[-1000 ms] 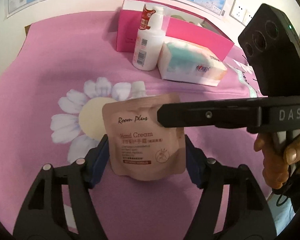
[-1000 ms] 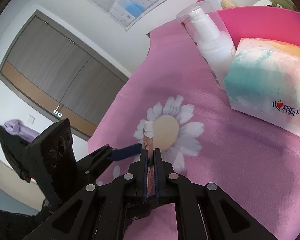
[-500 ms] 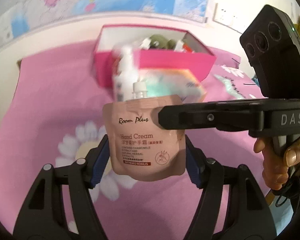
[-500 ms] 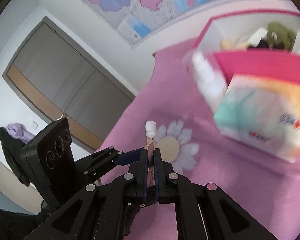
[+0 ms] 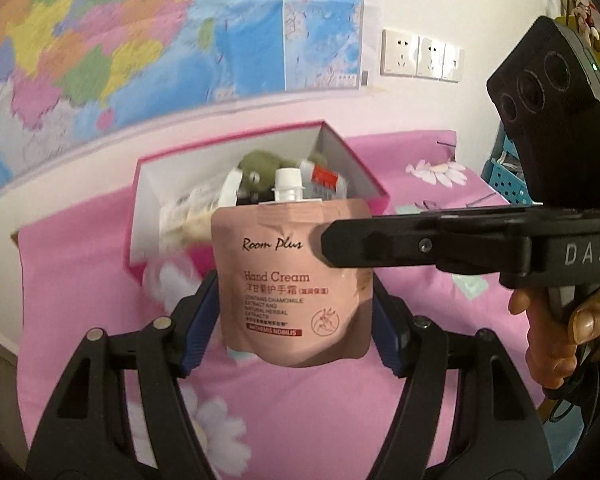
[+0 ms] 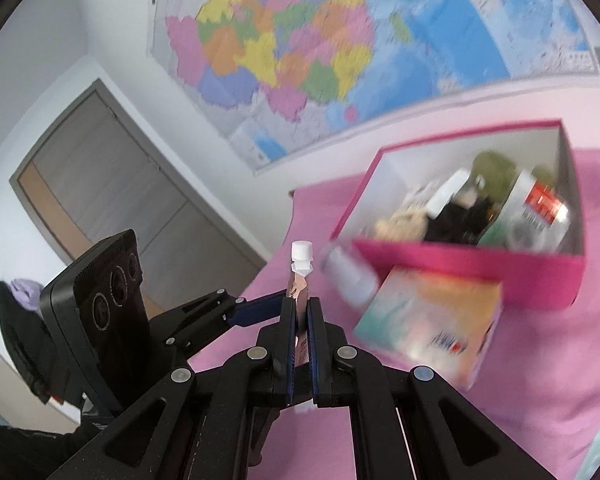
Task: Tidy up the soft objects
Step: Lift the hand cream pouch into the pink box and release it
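Observation:
A tan "Hand Cream" pouch (image 5: 296,284) with a white spout hangs upright in the air, seen edge-on in the right wrist view (image 6: 299,280). My right gripper (image 6: 299,320) is shut on its side; it reaches in from the right in the left wrist view (image 5: 332,240). My left gripper (image 5: 296,316) is open, its blue pads either side of the pouch. Behind stands an open pink box (image 5: 140,216) holding a green plush toy (image 5: 256,164), tubes and packets; the box also shows in the right wrist view (image 6: 460,264).
A tissue pack (image 6: 432,320) and a white pump bottle (image 6: 348,276) sit in front of the box on the pink flowered cloth (image 5: 80,280). A map covers the wall behind. A blue crate (image 5: 504,176) stands at the far right.
Both grippers and the pouch have risen and moved toward the box; the box's inside now shows. The right gripper's hold on the pouch is unchanged.

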`<state>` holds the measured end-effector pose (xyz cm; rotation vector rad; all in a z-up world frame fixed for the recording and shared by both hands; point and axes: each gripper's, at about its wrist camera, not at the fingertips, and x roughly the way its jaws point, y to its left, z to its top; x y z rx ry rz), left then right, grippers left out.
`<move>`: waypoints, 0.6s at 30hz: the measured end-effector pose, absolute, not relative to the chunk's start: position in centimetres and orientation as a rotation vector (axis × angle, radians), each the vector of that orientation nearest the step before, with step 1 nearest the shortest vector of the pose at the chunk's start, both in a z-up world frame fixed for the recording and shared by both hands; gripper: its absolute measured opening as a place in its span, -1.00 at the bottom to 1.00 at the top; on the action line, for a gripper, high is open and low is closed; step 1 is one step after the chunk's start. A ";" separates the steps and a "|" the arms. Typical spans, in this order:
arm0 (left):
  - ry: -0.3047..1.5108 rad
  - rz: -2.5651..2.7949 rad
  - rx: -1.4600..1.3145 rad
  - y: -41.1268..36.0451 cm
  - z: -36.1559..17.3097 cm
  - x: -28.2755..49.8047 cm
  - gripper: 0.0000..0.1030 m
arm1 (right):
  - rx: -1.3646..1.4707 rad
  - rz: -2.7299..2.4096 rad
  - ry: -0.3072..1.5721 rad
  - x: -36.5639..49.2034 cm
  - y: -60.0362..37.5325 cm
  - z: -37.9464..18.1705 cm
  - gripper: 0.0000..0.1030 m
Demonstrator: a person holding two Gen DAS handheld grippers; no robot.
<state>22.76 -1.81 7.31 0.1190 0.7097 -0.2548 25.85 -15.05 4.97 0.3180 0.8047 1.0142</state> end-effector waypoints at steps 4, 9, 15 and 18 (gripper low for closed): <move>0.702 -0.244 0.145 -2.7 8.5 26.0 0.35 | 0.336 0.994 0.782 29.0 -15.9 6.4 -0.91; 0.695 -0.222 0.169 -3.4 9.5 29.9 0.35 | 0.345 0.972 0.774 33.0 -16.4 7.6 -0.91; 0.726 -0.189 0.180 -3.5 8.9 34.9 0.35 | 0.375 0.948 0.800 37.6 -16.2 7.3 -0.91; 0.763 -0.174 0.187 -3.8 7.7 36.8 0.35 | 0.385 0.925 0.826 39.5 -16.0 6.4 -0.90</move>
